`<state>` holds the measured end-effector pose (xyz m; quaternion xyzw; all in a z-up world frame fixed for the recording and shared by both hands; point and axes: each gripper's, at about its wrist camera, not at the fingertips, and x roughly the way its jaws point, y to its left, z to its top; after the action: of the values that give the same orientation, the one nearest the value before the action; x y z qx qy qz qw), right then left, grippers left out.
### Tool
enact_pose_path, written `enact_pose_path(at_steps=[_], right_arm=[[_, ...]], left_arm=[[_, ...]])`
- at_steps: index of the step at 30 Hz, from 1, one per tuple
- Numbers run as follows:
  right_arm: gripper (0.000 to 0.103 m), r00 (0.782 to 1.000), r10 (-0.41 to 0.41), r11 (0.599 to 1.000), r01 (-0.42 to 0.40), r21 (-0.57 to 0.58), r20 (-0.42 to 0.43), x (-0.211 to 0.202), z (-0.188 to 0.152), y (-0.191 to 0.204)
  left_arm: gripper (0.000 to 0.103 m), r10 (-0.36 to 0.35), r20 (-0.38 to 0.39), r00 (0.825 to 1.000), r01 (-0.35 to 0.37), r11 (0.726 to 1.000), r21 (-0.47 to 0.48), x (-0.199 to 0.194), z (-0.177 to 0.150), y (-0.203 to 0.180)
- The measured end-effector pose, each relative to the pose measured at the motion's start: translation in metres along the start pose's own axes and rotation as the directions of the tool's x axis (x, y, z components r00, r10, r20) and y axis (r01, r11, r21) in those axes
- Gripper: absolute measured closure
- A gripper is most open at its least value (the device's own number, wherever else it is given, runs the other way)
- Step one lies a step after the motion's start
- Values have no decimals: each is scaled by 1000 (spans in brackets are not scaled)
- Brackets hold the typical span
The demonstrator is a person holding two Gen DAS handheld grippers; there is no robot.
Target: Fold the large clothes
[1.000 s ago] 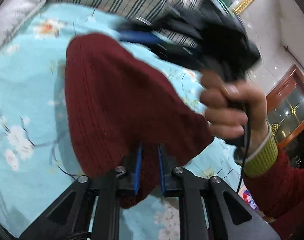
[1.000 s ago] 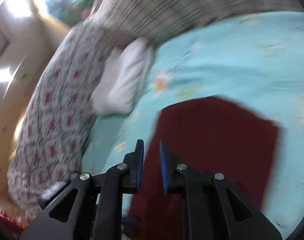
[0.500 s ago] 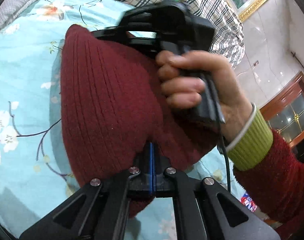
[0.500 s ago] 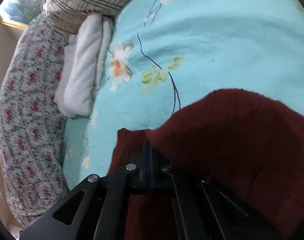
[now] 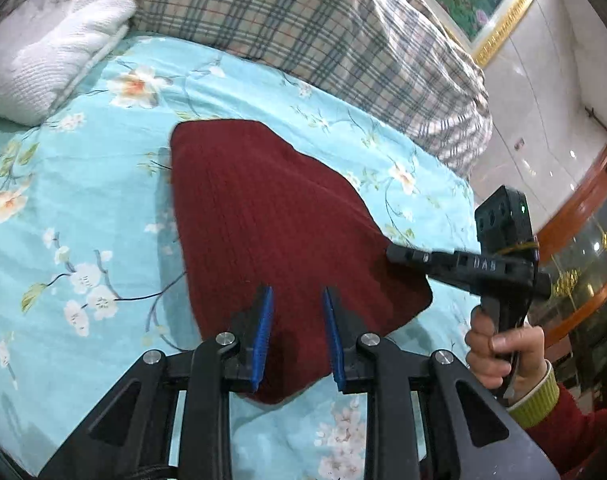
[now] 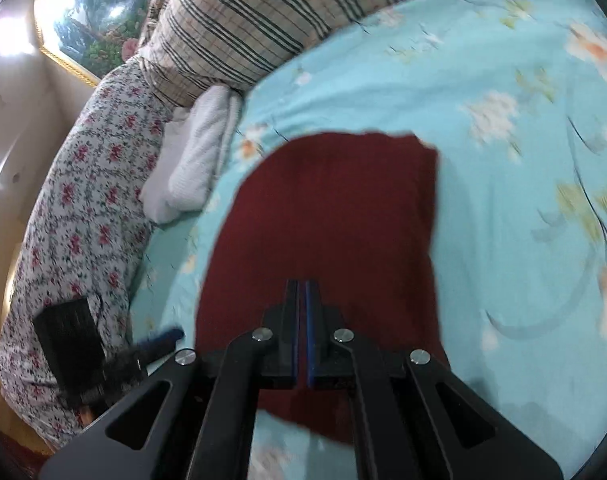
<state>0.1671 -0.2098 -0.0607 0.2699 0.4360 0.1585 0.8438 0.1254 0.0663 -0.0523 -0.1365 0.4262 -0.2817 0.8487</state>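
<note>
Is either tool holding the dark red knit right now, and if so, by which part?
Nothing is held. The left tool is opening, its pads clear of the red knit garment lying below. The right tool is shut with nothing between its pads.

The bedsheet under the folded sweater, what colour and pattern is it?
The bedsheet is light turquoise with white and orange blossoms on thin dark branches, clearest in the left wrist view.

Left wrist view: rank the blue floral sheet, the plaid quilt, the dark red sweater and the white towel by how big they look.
1. blue floral sheet
2. plaid quilt and dark red sweater: look alike, and the sweater is nearer, so unranked
3. white towel, partly cut off at the edge
</note>
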Motion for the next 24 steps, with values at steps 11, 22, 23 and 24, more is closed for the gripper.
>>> enact_pose_path(at_steps=[11, 22, 23, 24], right_arm=[[103, 998, -62, 993, 63, 99, -13, 15, -33, -44], [101, 986, -124, 990, 130, -54, 107, -18, -18, 6], [101, 985, -140, 988, 147, -57, 102, -13, -14, 6], [101, 981, -168, 983, 174, -60, 94, -7, -10, 6]], left_arm=[[85, 166, -69, 984, -156, 978, 135, 34, -18, -2], [50, 233, -5, 972, -233, 972, -39, -3, 0, 2], [50, 249, -38, 968, -250, 967, -40, 7, 0, 4], [50, 255, -60, 965, -257, 966, -38, 13, -1, 6]])
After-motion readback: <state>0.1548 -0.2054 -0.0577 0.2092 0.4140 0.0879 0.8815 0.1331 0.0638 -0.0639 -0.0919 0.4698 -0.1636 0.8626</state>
